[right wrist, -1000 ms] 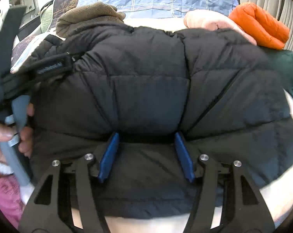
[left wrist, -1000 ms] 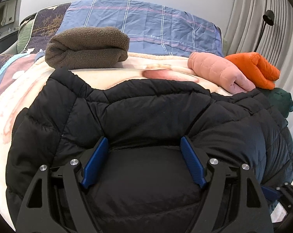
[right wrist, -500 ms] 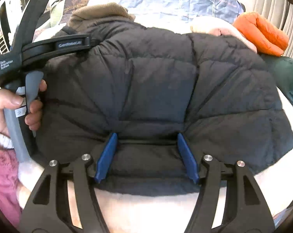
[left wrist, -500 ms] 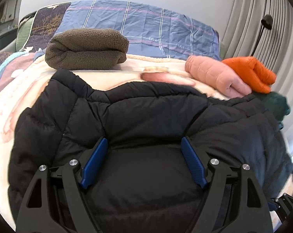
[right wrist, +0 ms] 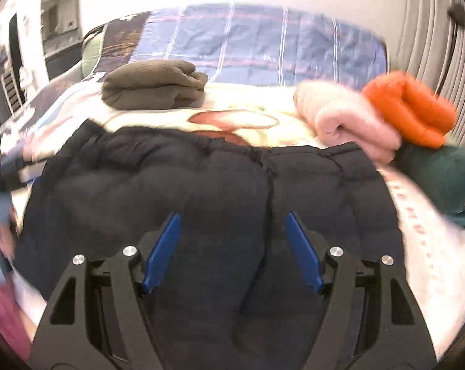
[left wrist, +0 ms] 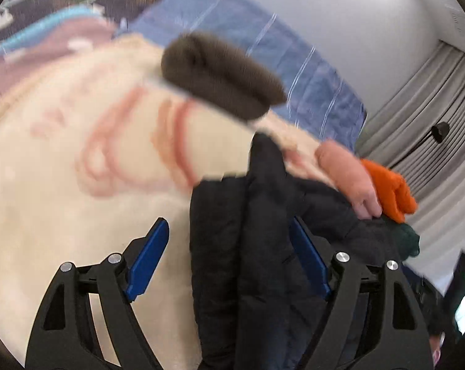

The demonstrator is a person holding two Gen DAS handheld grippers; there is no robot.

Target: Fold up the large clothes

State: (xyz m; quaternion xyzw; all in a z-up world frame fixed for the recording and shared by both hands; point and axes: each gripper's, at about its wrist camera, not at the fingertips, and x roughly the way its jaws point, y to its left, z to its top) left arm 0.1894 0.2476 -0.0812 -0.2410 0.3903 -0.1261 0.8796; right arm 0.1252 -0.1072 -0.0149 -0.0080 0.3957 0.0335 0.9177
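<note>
The black puffer jacket (right wrist: 201, 191) lies folded into a bundle on the bed (left wrist: 47, 209), near the brown fleece (right wrist: 153, 88) and pink roll (right wrist: 346, 123). Left tool (left wrist: 229, 259) stands open beside its edge; right tool (right wrist: 232, 246), jaws just opening, grips nothing. The fold looks finished; next probably calls for placing it with the others.

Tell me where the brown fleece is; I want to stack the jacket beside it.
In the right wrist view the brown fleece lies folded at the far left of the bed, before the blue checked pillow, beyond the black jacket.
</note>
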